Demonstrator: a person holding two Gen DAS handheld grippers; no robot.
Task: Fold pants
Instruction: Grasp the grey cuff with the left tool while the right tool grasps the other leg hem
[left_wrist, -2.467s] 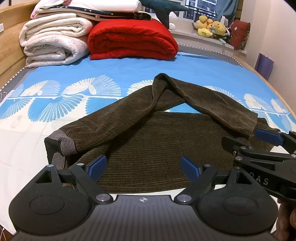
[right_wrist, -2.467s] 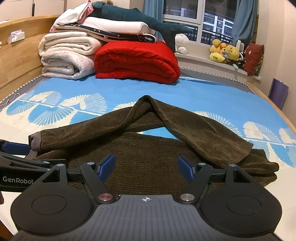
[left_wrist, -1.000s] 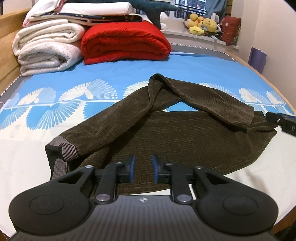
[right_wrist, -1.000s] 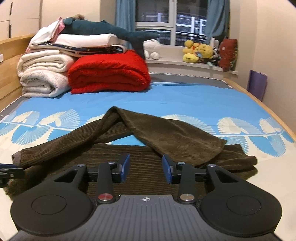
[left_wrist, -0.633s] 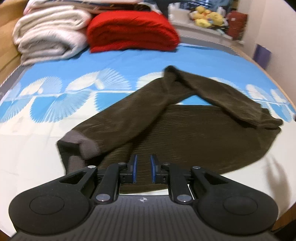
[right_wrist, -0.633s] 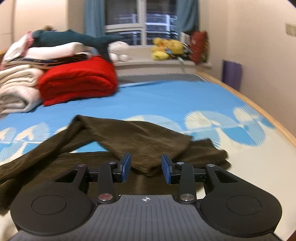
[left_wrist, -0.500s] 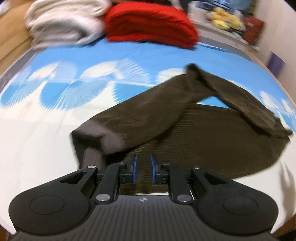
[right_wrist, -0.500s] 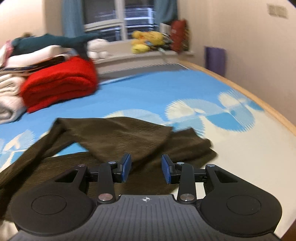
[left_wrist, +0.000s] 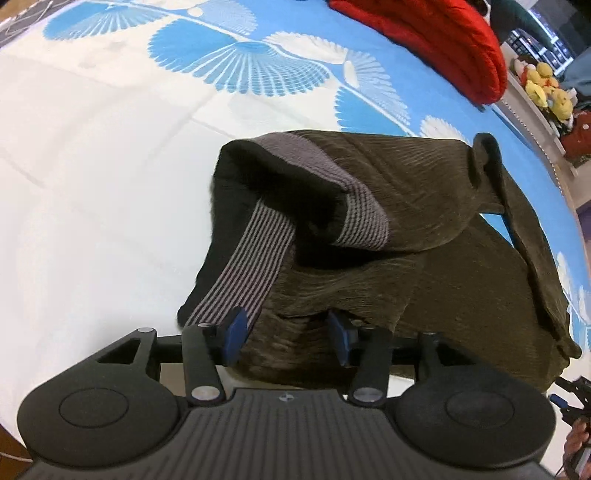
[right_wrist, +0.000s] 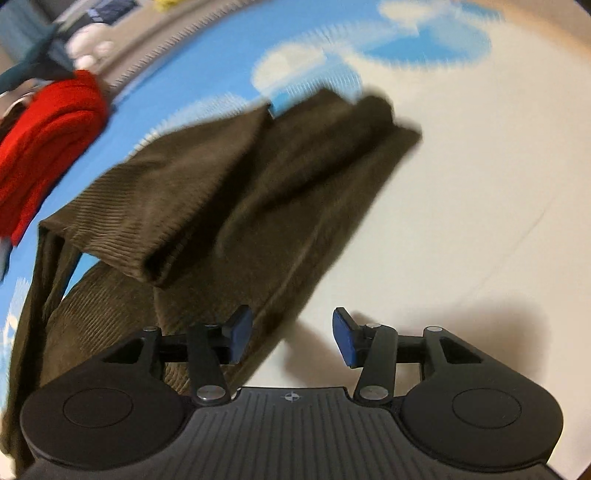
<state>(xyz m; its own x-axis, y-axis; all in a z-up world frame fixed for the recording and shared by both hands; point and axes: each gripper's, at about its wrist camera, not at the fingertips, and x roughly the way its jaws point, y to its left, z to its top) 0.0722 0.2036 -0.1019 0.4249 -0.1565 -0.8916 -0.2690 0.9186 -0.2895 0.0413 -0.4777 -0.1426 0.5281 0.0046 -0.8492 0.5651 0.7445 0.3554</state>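
Dark brown corduroy pants (left_wrist: 424, 229) lie bunched on the bed, with the grey ribbed waistband (left_wrist: 258, 258) turned towards me. My left gripper (left_wrist: 288, 332) is open, its pads on either side of the near edge of the pants by the waistband. In the right wrist view the pants' leg ends (right_wrist: 258, 177) lie folded over each other. My right gripper (right_wrist: 291, 339) is open, straddling the near edge of the leg, its right pad over bare sheet. The right wrist view is blurred by motion.
The bed has a white and blue fan-pattern sheet (left_wrist: 110, 155). A folded red blanket (left_wrist: 443, 40) lies at the head of the bed, also in the right wrist view (right_wrist: 48, 140). Plush toys (left_wrist: 550, 88) sit on the sill. The other gripper (left_wrist: 576, 402) shows at far right.
Both grippers shut partway, then opened and dropped close to the pants. The left moved to the waistband end, the right to the leg end.
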